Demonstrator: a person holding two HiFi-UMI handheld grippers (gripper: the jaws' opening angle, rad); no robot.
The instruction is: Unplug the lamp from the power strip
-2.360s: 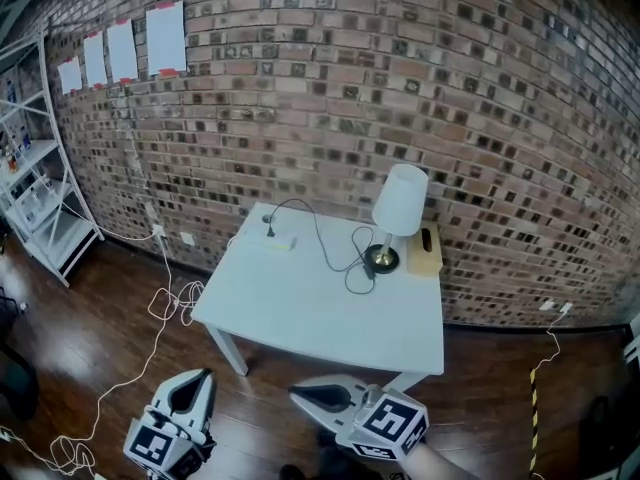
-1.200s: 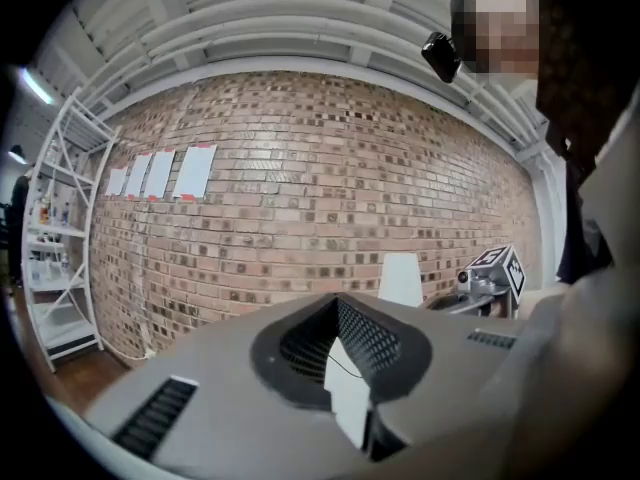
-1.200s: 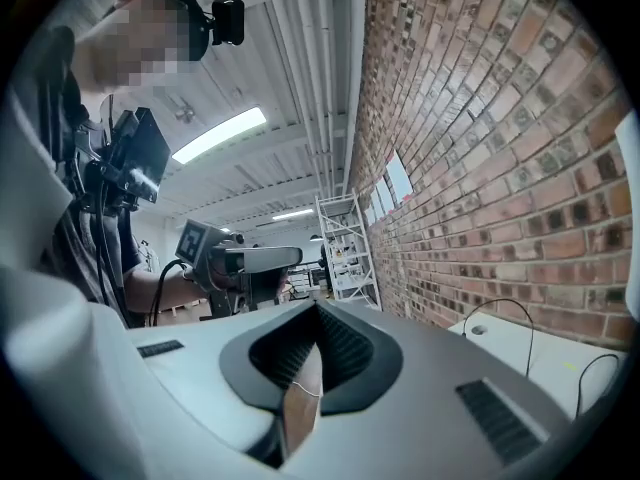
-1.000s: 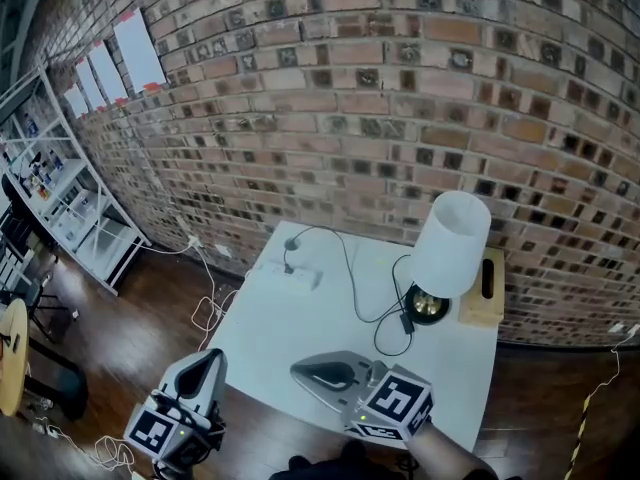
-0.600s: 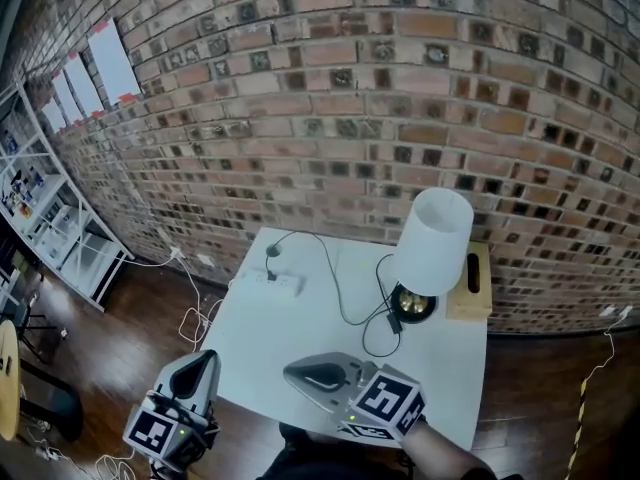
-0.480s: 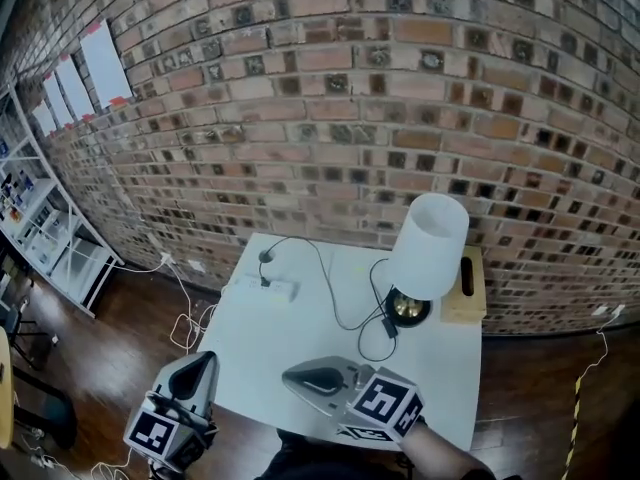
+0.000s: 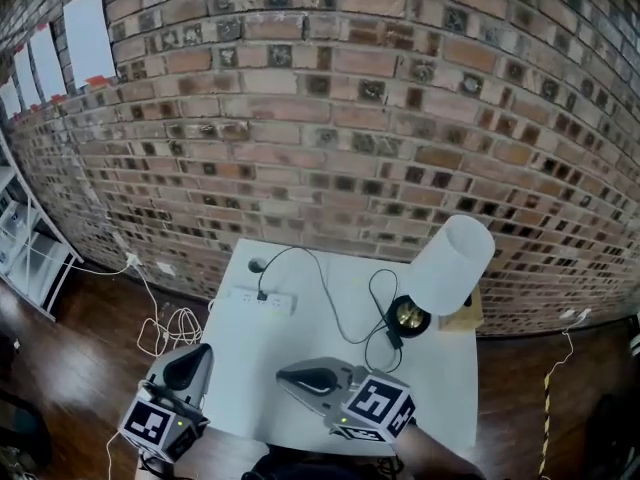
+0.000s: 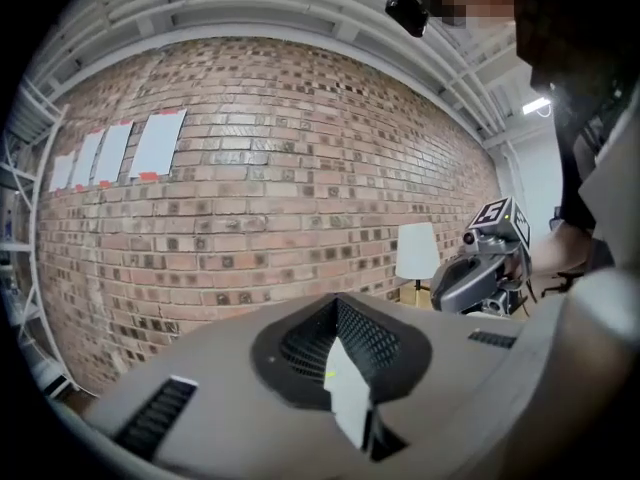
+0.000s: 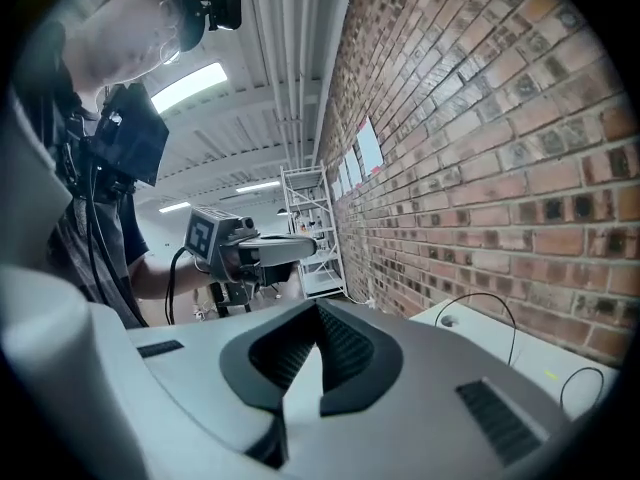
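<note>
Right gripper view: the grey plastic right gripper (image 9: 318,306) fills the foreground, its jaws pressed together with nothing between them. Beyond it, a person's arm (image 9: 160,273) holds out the grey left gripper (image 9: 312,247), beak likewise closed, its black-and-white marker cube (image 9: 205,235) facing the lens. A red brick wall (image 9: 480,118) runs along the right, with white paper sheets (image 9: 368,148) fixed to it and a white metal shelf rack (image 9: 312,218) at its far end. A thin black cable (image 9: 473,295) arcs above the white tabletop (image 9: 500,358) at lower right.

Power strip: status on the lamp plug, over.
Jaws shut and empty on left gripper and right gripper, both short of the power strip. The plug of the lamp seated. Path open.
</note>
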